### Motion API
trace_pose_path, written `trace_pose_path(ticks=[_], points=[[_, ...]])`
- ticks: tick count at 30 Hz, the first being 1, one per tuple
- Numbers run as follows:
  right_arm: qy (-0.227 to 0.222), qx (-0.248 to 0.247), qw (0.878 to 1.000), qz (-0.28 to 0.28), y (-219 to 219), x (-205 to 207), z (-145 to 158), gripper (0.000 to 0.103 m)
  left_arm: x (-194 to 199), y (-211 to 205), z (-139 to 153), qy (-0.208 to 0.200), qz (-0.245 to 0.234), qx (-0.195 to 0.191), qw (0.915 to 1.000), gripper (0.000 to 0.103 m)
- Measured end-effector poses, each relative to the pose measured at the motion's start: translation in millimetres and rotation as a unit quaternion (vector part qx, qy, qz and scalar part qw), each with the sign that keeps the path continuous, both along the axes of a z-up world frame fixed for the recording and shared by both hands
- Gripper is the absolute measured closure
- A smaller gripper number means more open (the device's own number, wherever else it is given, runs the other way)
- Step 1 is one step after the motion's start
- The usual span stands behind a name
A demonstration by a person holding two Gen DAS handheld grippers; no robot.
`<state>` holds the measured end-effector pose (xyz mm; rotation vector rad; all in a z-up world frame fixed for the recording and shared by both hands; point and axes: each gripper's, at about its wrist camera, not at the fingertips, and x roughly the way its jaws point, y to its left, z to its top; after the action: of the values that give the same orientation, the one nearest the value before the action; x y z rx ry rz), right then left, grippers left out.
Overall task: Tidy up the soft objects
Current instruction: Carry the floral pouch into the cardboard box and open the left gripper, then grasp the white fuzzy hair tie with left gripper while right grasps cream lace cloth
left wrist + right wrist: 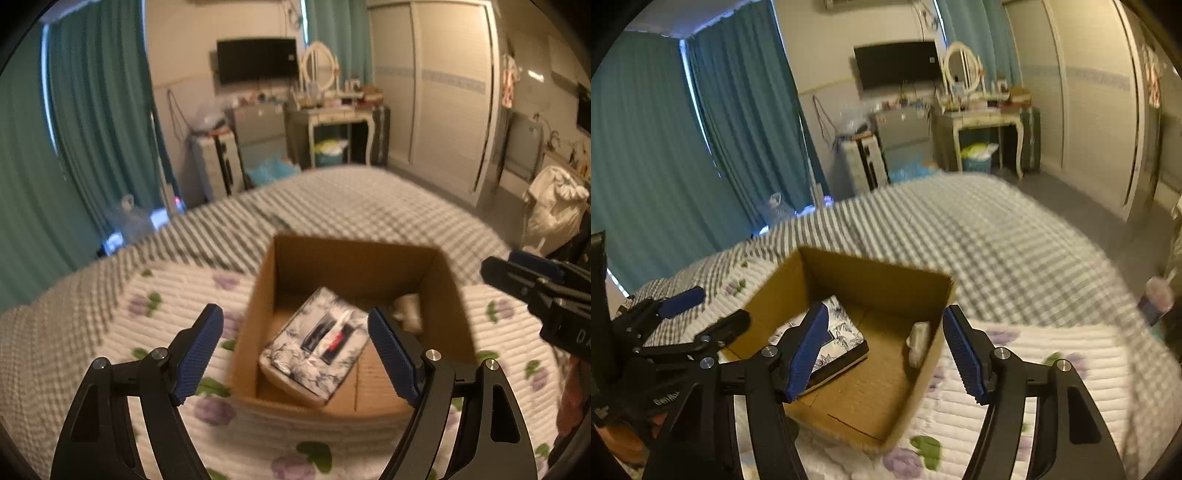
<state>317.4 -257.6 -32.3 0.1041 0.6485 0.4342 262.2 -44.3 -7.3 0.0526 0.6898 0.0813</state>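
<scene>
An open cardboard box [354, 258] stands on the bed; it also shows in the right wrist view [871, 284]. Inside it lies a floral tissue pack [314, 350], also in the right wrist view [842, 332], and a small white soft object [408, 310] against the right wall, also in the right wrist view [918, 341]. My left gripper [295, 354] is open and empty, just above the box's near edge. My right gripper [884, 350] is open and empty over the box's near right side. It also shows at the right of the left wrist view [517, 273].
The box rests on a white flowered quilt [177, 295] over a grey checked bedspread [332, 199]. Teal curtains [92, 110], a dressing table [332, 114] and a wardrobe [443, 92] stand beyond the bed.
</scene>
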Motion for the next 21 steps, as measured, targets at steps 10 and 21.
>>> trace_pose_path(ticks=[10, 21], points=[[-0.093, -0.033, 0.995, 0.000, -56, -125, 126, 0.018, -144, -18, 125, -0.115, 0.039, 0.005, 0.9925, 0.000], [-0.050, -0.080, 0.994, 0.057, -85, -214, 79, 0.000, -227, -32, 88, -0.092, 0.074, 0.012, 0.9930, 0.000]])
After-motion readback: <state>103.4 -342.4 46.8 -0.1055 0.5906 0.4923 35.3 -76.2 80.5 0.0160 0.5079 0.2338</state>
